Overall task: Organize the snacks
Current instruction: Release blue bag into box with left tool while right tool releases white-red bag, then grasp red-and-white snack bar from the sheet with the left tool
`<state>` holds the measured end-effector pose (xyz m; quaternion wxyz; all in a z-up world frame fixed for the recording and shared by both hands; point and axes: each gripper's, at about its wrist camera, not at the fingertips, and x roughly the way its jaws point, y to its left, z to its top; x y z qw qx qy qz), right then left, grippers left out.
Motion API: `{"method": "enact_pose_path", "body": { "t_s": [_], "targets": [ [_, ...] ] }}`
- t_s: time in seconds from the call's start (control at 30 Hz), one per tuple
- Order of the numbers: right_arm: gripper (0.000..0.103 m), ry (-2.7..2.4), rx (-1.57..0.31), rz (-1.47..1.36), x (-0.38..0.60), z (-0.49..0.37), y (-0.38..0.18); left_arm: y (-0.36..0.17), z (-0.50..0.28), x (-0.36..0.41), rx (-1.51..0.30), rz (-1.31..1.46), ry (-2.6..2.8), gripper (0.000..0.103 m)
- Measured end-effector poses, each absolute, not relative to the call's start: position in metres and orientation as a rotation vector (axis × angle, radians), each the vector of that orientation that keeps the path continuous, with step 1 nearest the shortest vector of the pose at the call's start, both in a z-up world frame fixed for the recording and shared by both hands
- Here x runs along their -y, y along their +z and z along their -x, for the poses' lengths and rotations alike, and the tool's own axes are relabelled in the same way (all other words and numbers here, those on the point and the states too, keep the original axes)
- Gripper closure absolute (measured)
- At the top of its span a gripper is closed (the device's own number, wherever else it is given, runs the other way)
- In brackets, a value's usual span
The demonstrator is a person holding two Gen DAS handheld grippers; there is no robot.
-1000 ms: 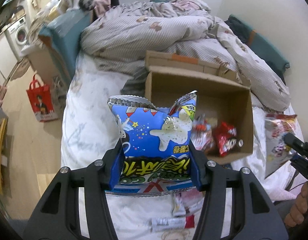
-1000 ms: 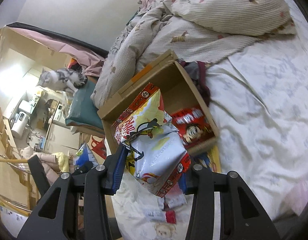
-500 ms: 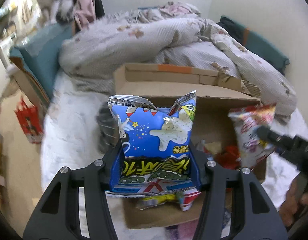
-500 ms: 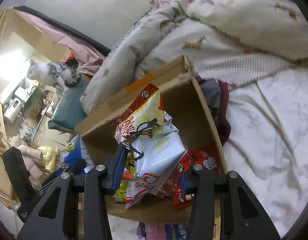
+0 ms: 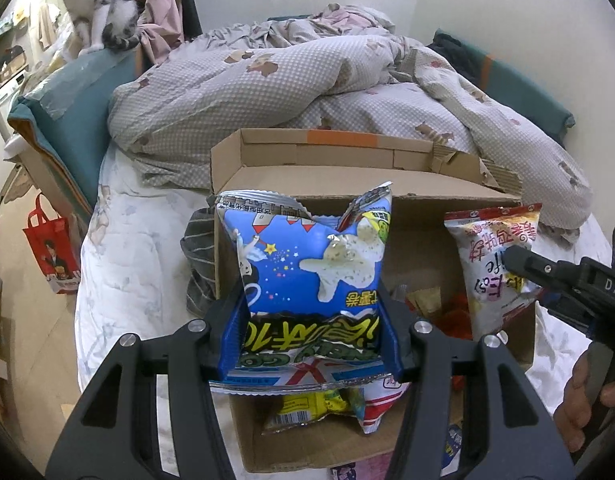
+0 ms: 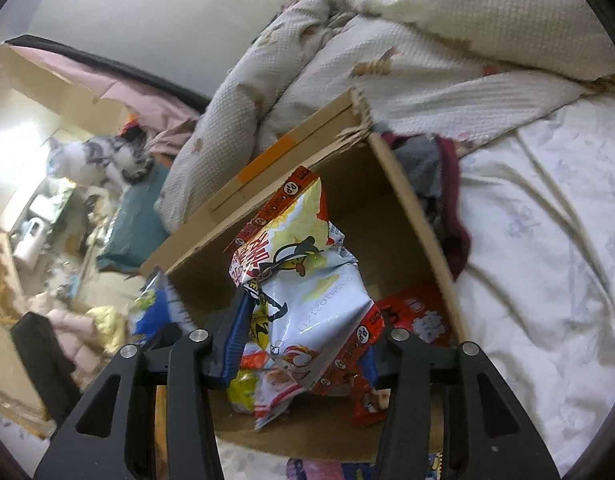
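An open cardboard box [image 5: 347, 148] lies on the bed with several snack packets inside, among them a yellow one [image 5: 307, 404] and a red one [image 6: 419, 316]. My left gripper [image 5: 311, 320] is shut on a blue snack bag [image 5: 307, 264], held upright above the box's near left part. My right gripper [image 6: 303, 352] hangs over the box [image 6: 411, 208] with a crumpled white and red snack bag [image 6: 307, 280] between its fingers. Its jaws are opening, and the bag still hangs against the pads. The left wrist view shows that bag [image 5: 487, 248] and gripper [image 5: 523, 264] at the right.
A rumpled checked duvet [image 5: 307, 80] is heaped behind the box. A cat [image 5: 95, 4] sits at the bed's far left corner, above a teal pillow [image 5: 67, 96]. Dark clothing [image 6: 447, 216] lies beside the box. A red tote bag [image 5: 55, 256] stands on the floor. A hand [image 5: 583, 408] grips the right tool.
Both grippers have come forward and down from above the bed sheet to over the box, each carrying its bag. The box now fills the middle of both views.
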<state>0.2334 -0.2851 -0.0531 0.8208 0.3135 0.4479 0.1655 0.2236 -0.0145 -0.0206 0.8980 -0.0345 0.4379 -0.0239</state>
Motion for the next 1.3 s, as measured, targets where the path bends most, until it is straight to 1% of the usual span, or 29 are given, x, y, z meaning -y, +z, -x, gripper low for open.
{"method": "enact_pose_path", "body": {
  "t_s": [0.03, 0.07, 0.1, 0.13, 0.2, 0.43, 0.73, 1.3],
  "targets": [
    [0.043, 0.349, -0.945, -0.66, 0.284, -0.233, -0.052, -0.019, -0.223, 0.015, -0.906, 0.075, -0.051, 0.043],
    [0.028, 0.354, -0.943, -0.659, 0.284, -0.233, -0.051, -0.018, -0.223, 0.014, -0.904, 0.076, -0.05, 0.038],
    [0.02, 0.353, -0.94, -0.662, 0.284, -0.233, -0.05, -0.017, -0.221, 0.014, -0.897, 0.077, -0.046, 0.024],
    [0.013, 0.345, -0.925, -0.664, 0.285, -0.231, -0.048, -0.015, -0.221, 0.014, -0.89, 0.078, -0.043, 0.017],
    [0.013, 0.332, -0.902, -0.649, 0.286, -0.229, -0.043, -0.012, -0.218, 0.012, -0.87, 0.088, -0.053, 0.017],
    [0.013, 0.346, -0.922, -0.642, 0.285, -0.231, -0.041, -0.014, -0.215, 0.009, -0.895, 0.088, -0.042, 0.017],
    [0.013, 0.352, -0.914, -0.603, 0.279, -0.223, -0.031, -0.009, -0.205, 0.006, -0.879, 0.096, -0.045, 0.017],
    [0.013, 0.36, -0.906, -0.55, 0.281, -0.166, -0.009, 0.013, -0.15, -0.009, -0.851, 0.105, -0.019, 0.017]
  ]
}}
